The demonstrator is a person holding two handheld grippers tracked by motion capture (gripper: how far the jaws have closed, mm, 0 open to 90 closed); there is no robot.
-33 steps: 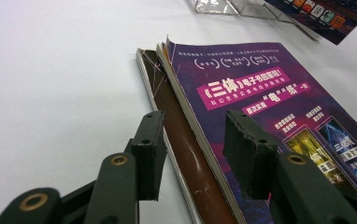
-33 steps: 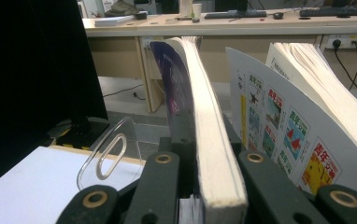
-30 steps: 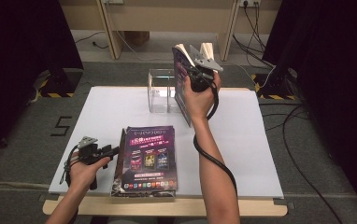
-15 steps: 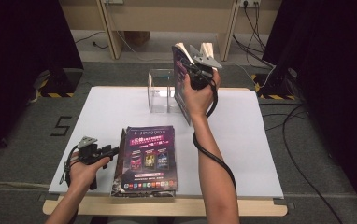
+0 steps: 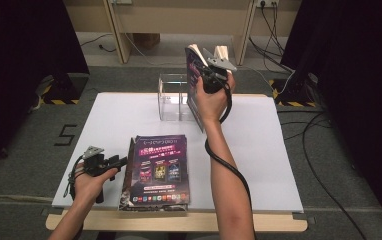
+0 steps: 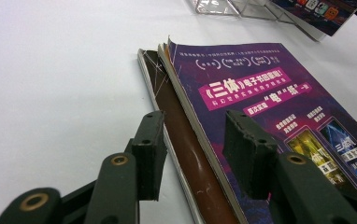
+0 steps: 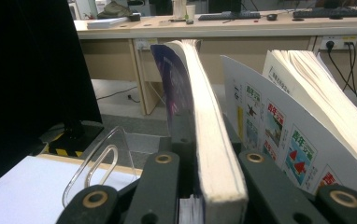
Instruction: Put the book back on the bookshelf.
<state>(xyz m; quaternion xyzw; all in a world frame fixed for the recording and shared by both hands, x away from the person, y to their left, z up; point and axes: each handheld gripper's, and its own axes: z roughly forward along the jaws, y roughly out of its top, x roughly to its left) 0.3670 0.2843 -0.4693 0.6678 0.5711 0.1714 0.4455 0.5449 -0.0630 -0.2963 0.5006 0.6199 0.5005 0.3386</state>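
From the high view, my right gripper point(image 5: 206, 67) pinches a magazine point(image 5: 195, 85) upright above the clear acrylic holder point(image 5: 171, 97), which sits just left and below at the table's point(image 5: 259, 150) far edge. In the left gripper view, my left gripper point(image 6: 193, 151) is spread, straddling the spine of the stacked magazines point(image 6: 270, 107), untouched. In the right gripper view, the jaws clamp the held magazine's page edge, long axis rising away.

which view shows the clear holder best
The high view: the whole clear holder stands on the table behind the stack, beside the raised book. The right gripper view catches one curved clear wall; the left gripper view just its base at the top edge.
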